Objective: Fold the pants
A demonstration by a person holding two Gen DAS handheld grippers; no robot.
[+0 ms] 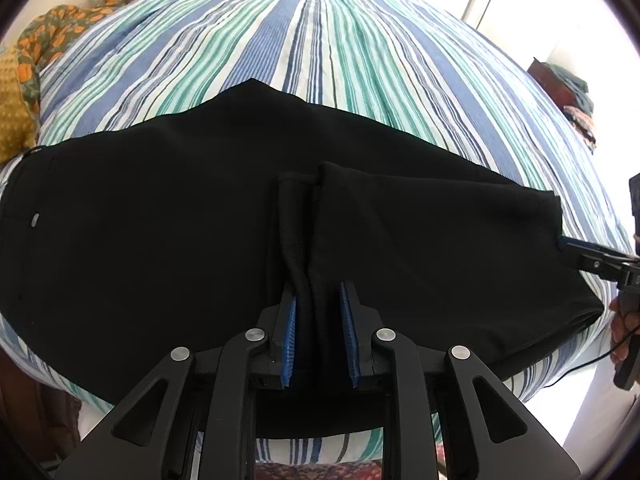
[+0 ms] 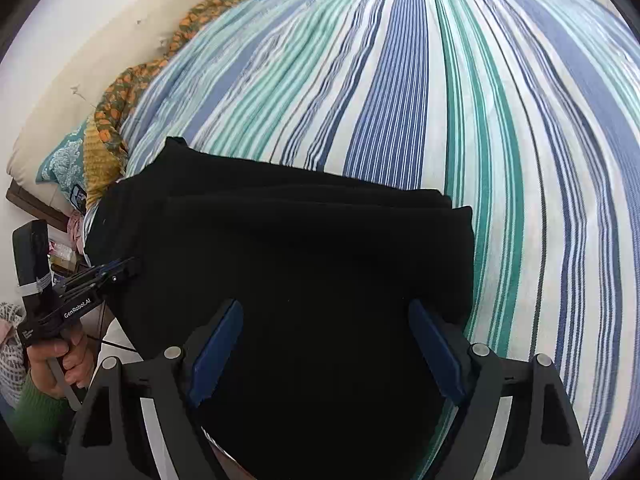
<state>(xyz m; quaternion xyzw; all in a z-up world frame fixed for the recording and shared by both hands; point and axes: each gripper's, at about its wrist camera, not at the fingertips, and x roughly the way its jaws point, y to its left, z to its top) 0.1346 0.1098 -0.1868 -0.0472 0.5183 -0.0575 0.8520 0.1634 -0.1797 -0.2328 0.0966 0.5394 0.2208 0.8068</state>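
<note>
**A:** Where are we with this one? The black pants [image 1: 160, 220] lie flat across the near edge of the striped bed [image 1: 320, 40], waistband and its button out at 9 o'clock in the left wrist view, legs running off toward 3 o'clock.

**B:** Looks like mid-fold to me. The left gripper [image 1: 320, 320] has a bunched ridge of the fabric between its blue pads, jaws narrowed and seemingly clamped on it. The right gripper [image 2: 326, 344] has its fingers wide apart and hangs over the cloth; I can't tell if it touches it.

**A:** So is the hem end already doubled back?

**B:** I think so. In the right wrist view there's a stacked edge at about 1 o'clock, two layers, corners nearly matching. My guess is the legs are folded once.

**A:** Next move?

**B:** Probably the right one pinches the free edge so both can carry the fold toward the waistband. Needs an even lift, or the layers will slide apart.
</note>
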